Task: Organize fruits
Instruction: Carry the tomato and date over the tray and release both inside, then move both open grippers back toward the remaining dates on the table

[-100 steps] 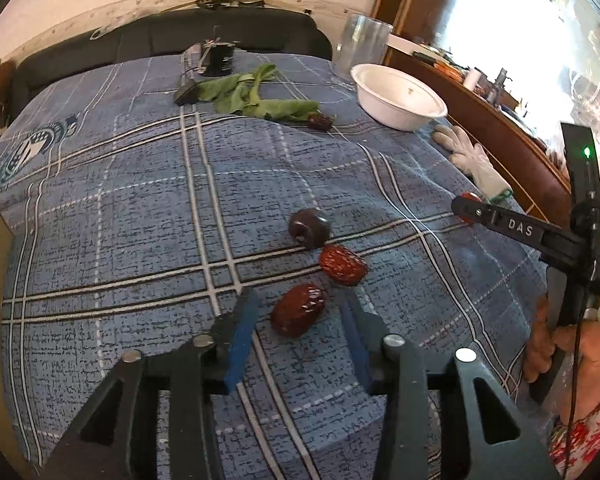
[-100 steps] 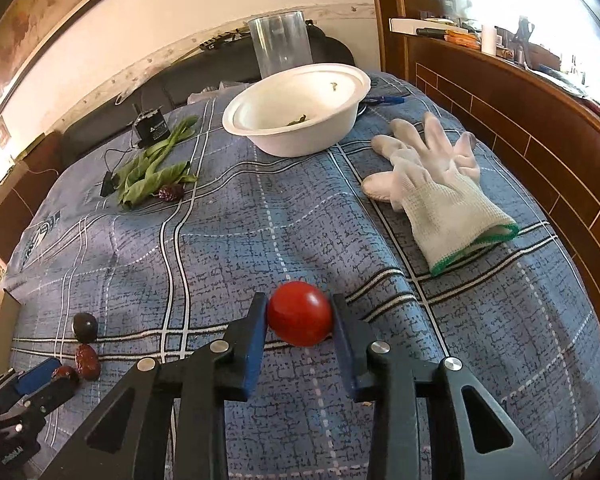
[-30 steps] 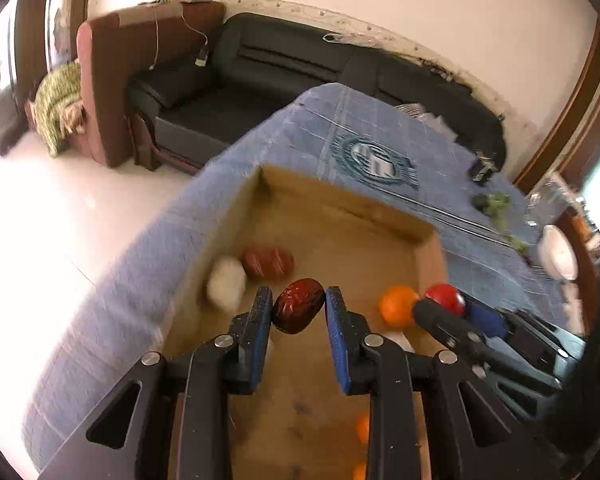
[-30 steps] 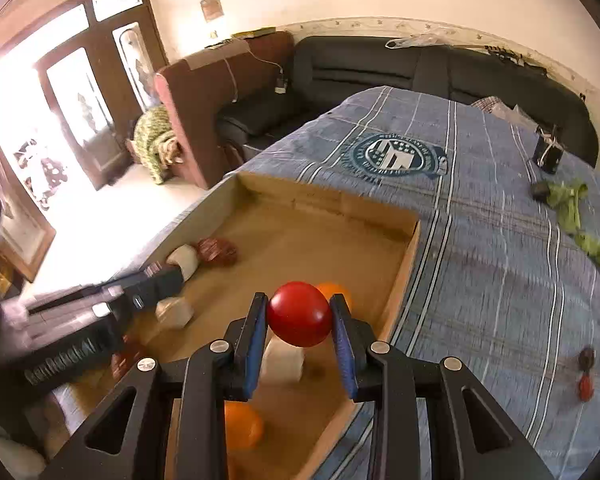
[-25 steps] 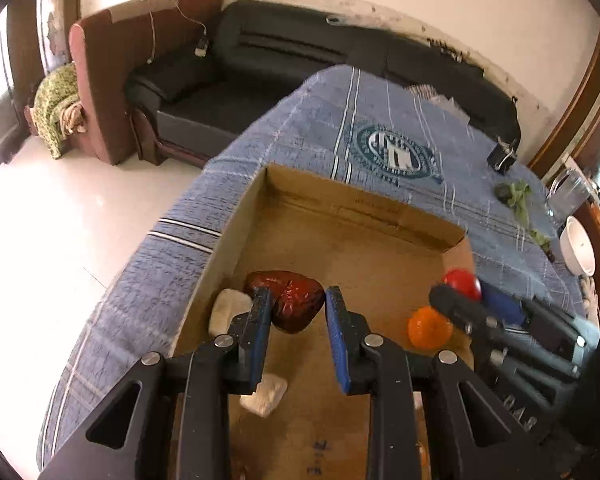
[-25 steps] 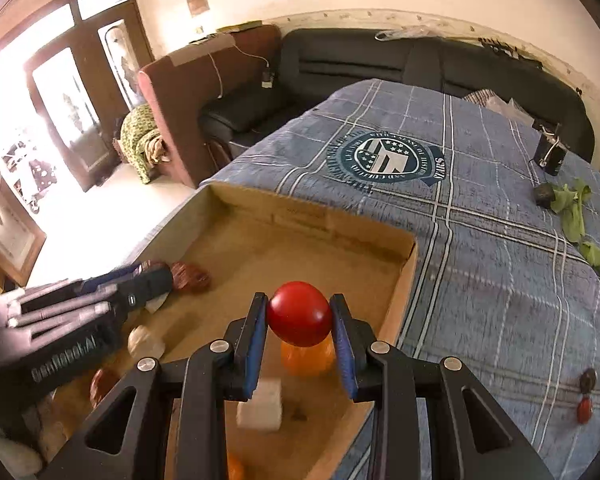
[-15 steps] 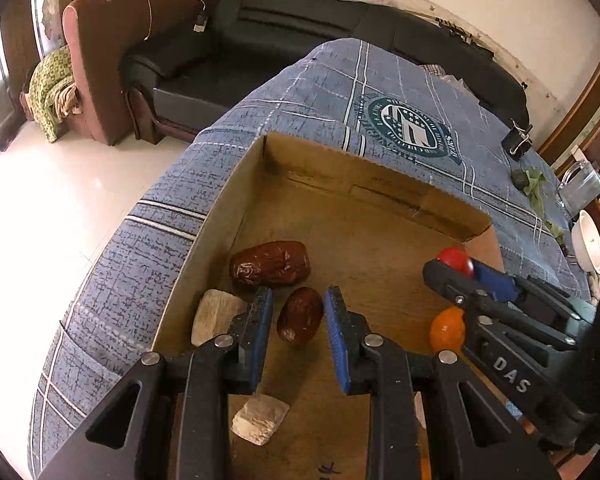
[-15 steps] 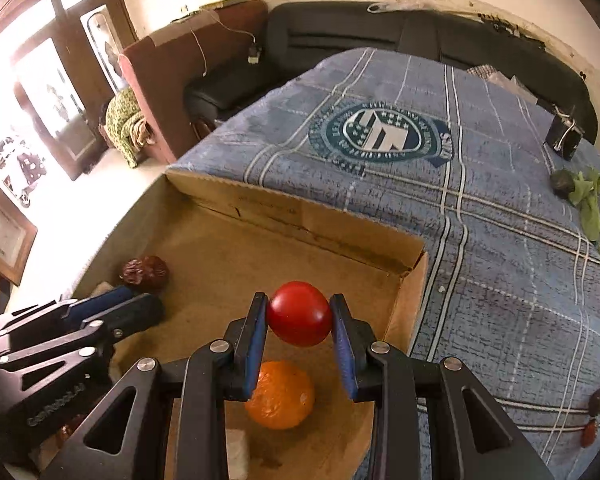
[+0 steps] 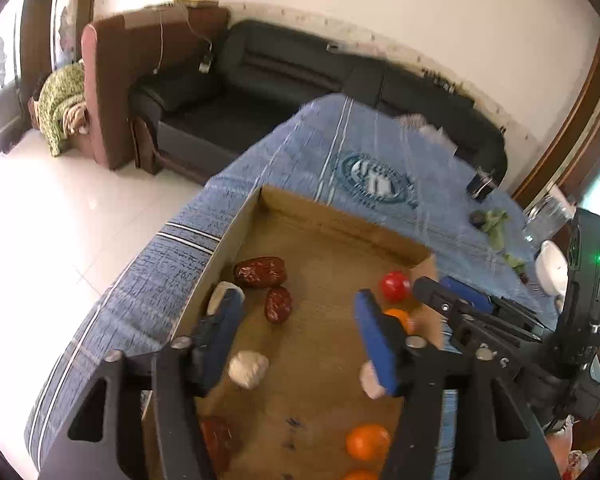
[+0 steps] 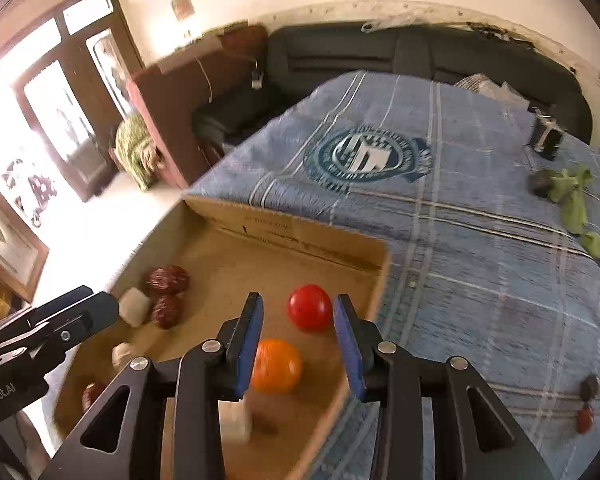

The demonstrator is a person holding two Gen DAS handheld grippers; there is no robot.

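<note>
An open cardboard box (image 9: 332, 222) lies on the blue checked cloth. My left gripper (image 9: 298, 300) hangs over the box's left half with its jaws opening and nothing between them. A dark red date (image 9: 278, 304) lies on the box floor just ahead of it, beside a second date (image 9: 260, 272). My right gripper (image 10: 298, 300) is over the box's right corner, jaws opening. The red tomato (image 10: 310, 307) sits between its fingertips with a gap on the left side. An orange (image 10: 276, 366) lies under the right gripper's fingers.
More oranges (image 9: 367, 442) and pale lumps (image 9: 248, 368) lie in the box. On the cloth to the right are two small dark fruits (image 10: 588, 390), green leaves (image 10: 572, 200), a black device (image 10: 546, 140) and a white bowl (image 9: 552, 272). A black sofa (image 9: 300, 68) stands behind.
The left jaws have spread and the date has left them and lies in the box beside the other date. The right jaws have parted around the tomato.
</note>
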